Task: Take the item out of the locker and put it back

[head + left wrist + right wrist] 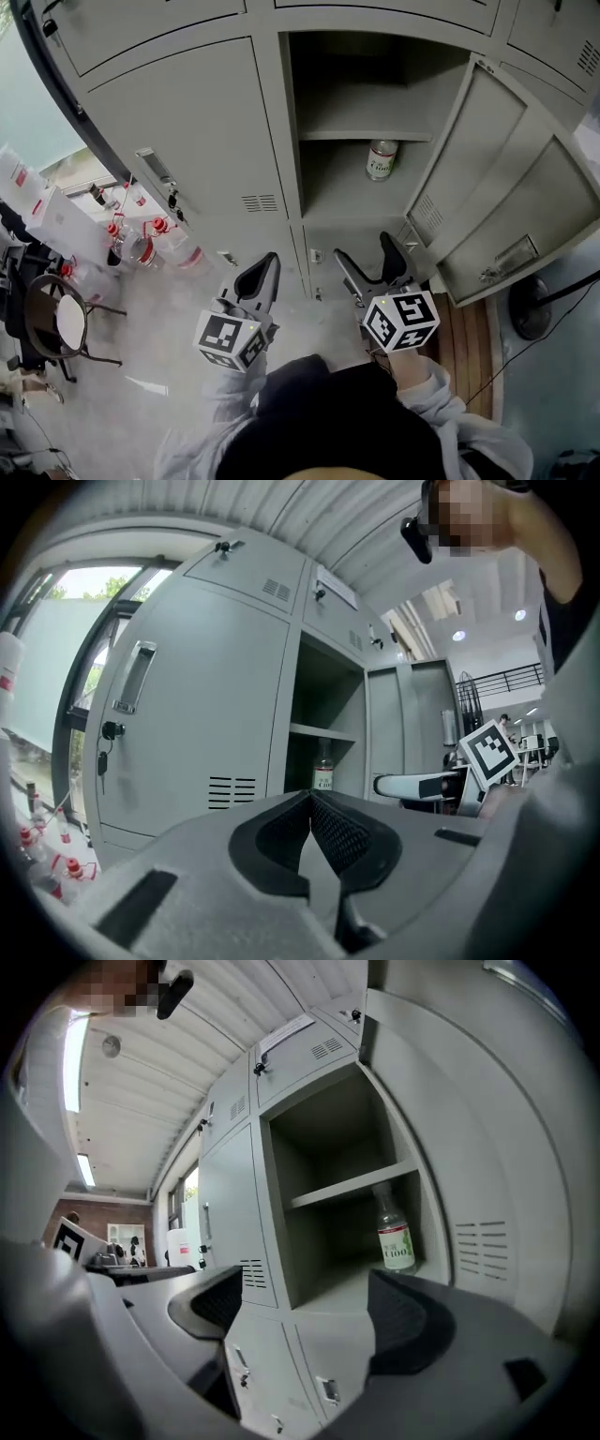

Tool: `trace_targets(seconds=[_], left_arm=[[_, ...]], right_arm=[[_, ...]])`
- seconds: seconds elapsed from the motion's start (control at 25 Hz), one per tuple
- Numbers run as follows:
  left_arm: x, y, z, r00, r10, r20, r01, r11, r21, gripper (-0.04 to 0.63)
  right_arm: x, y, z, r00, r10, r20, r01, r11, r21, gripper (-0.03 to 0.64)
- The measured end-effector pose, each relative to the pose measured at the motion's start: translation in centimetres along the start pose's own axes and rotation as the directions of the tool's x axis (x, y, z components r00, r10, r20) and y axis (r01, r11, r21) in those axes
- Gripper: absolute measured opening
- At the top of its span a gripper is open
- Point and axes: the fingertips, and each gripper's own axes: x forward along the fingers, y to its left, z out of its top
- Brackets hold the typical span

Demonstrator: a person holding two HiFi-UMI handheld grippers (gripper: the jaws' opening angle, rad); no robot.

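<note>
A clear bottle (pixel 381 159) with a white and green label stands upright on the lower floor of the open grey locker (pixel 366 192), under its shelf. It shows too in the right gripper view as the bottle (pixel 395 1234) and small in the left gripper view as the bottle (pixel 322 771). My right gripper (pixel 372 257) is open, empty, held in front of and below the compartment. My left gripper (pixel 265 278) is shut with nothing in it, in front of the closed door to the left. Neither gripper touches the bottle.
The locker door (pixel 487 178) hangs open to the right. Closed locker doors (pixel 202 141) stand to the left. Several plastic bottles with red caps (pixel 150 246) lie on the floor at the left, beside a round stool (pixel 66 323).
</note>
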Motion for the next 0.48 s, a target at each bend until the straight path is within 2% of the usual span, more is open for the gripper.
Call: trace_targets(seconds=[0.16,0.32,0.48], left_arm=[[0.0,2.6,-1.0,0.999,-0.047,0.007,0.047,0.999,0.002,0.006],[0.2,4.5,-1.8,0.998,-0.07,0.001,0.07,0.997,-0.015,0.005],[1.2,5.2,-2.0,0.996,-0.087,0.008,0.087,0.996,-0.023,0.006]], right_arm=[[2.9,-2.3,0.3,0.988,-0.145,0.049,0.146,0.989,-0.029,0.417],[4.8,-4.8,0.7,0.949,-0.309,0.065,0.314,0.947,-0.07,0.417],[6.7,-6.9,0.7,0.923,-0.381,0.052,0.384,0.921,-0.07,0.417]])
